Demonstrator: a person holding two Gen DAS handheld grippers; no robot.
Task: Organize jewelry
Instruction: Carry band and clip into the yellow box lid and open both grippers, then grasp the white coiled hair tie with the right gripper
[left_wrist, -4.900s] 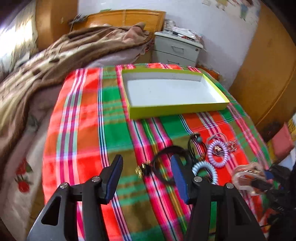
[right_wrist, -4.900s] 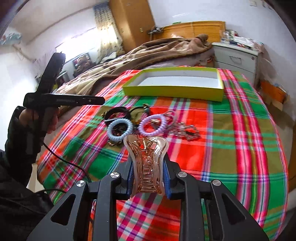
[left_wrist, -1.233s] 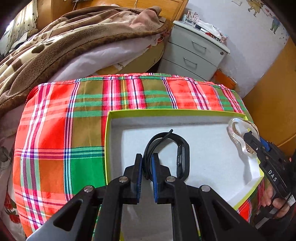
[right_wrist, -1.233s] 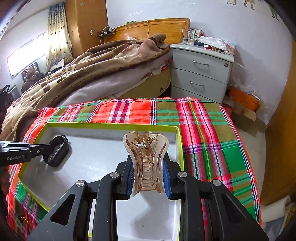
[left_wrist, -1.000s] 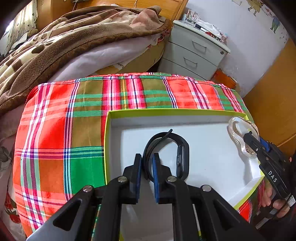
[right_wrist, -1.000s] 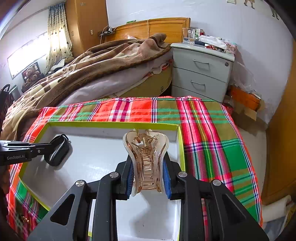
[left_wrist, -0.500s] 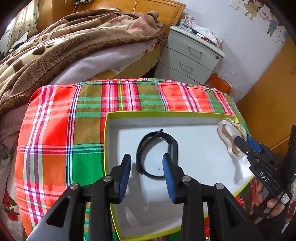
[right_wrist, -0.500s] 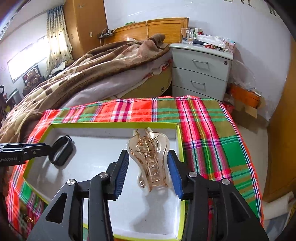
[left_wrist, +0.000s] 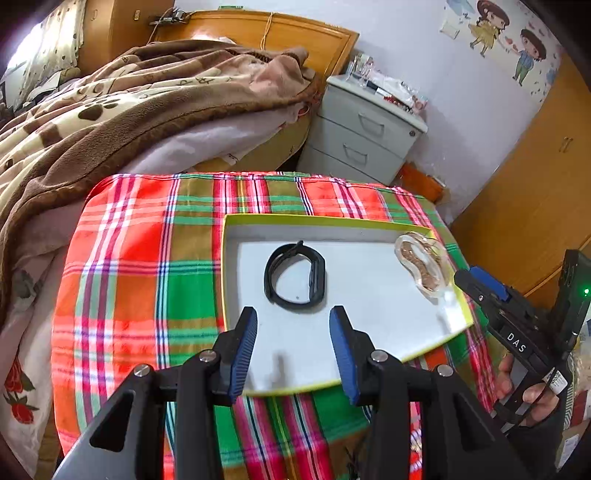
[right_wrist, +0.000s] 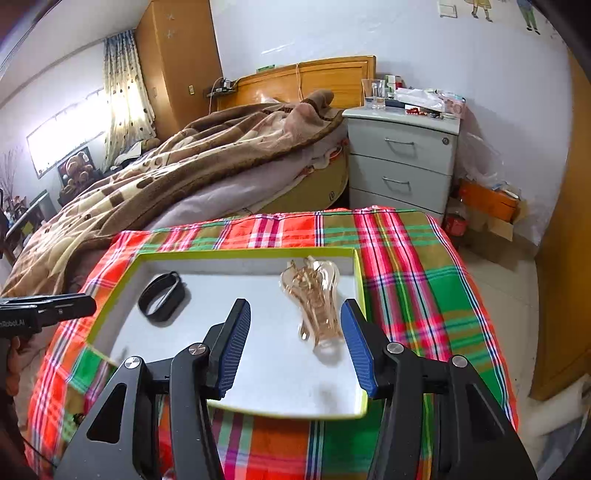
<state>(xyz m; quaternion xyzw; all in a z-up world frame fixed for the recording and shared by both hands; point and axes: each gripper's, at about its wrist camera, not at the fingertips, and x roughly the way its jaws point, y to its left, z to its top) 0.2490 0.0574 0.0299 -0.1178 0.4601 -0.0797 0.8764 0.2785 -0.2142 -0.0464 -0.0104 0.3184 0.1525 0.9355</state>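
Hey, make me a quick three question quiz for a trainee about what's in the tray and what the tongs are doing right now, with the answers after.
1. True or false: the black band lies inside the tray.
2. Which item lies nearest the tray's right wall in the right wrist view: A) black band, B) amber hair claw, C) a purple hair tie?
3. Fill in: the left tongs and right tongs both hold ____.

Key
1. True.
2. B; it lies on its side on the tray floor.
3. Nothing; both pairs of jaws are opening, and the claw between the right ones is untouched.
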